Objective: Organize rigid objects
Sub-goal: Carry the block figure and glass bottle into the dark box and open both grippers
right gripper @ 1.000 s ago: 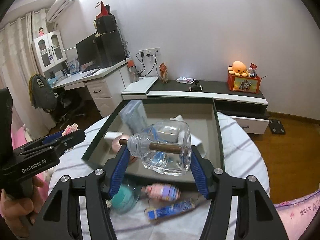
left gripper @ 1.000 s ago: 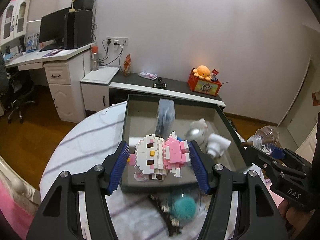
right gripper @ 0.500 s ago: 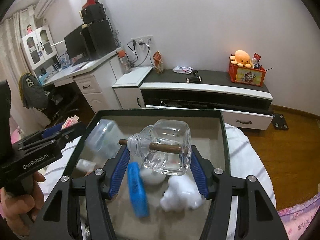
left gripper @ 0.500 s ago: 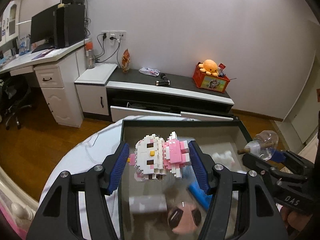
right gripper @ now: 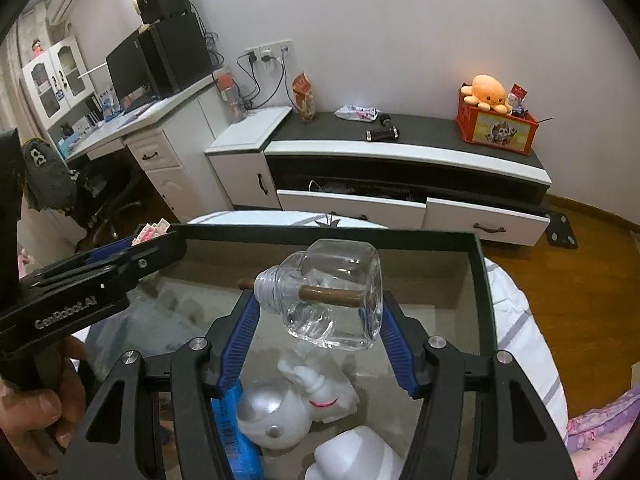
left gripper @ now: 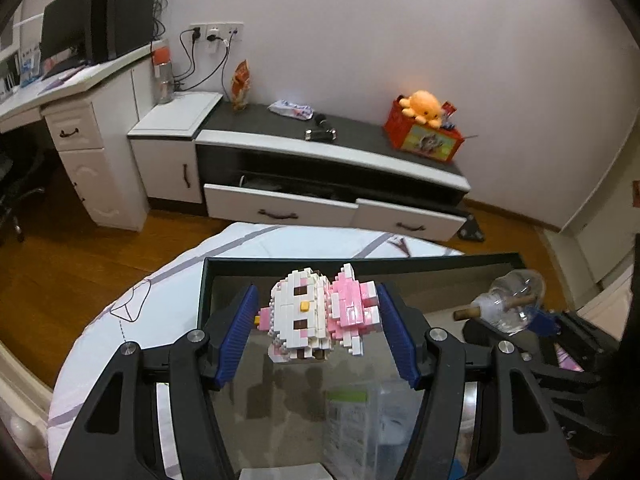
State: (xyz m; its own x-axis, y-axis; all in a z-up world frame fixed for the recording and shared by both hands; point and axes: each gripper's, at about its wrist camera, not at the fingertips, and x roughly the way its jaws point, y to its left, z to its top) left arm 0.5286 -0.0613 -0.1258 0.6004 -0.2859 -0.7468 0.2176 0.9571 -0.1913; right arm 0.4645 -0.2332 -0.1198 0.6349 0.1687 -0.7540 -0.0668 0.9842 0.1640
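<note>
My left gripper (left gripper: 318, 328) is shut on a white and pink block-built cat figure (left gripper: 320, 316) and holds it above the dark open box (left gripper: 280, 266). My right gripper (right gripper: 316, 320) is shut on a clear glass bottle with a brown stick inside (right gripper: 332, 292), also above the box (right gripper: 478, 280). The bottle shows at the right of the left wrist view (left gripper: 508, 304). The left gripper body shows at the left of the right wrist view (right gripper: 92, 280).
Inside the box lie a white and silver astronaut figure (right gripper: 288, 408), a white object (right gripper: 356, 456), a blue item (right gripper: 236, 440) and a clear packet (left gripper: 352, 424). The box sits on a round table with a white striped cloth (left gripper: 132, 312). A TV cabinet (right gripper: 400, 176) stands behind.
Both grippers have moved forward over the box with their objects still held. The box's far rim is now closer and the near items on the cloth have left view.
</note>
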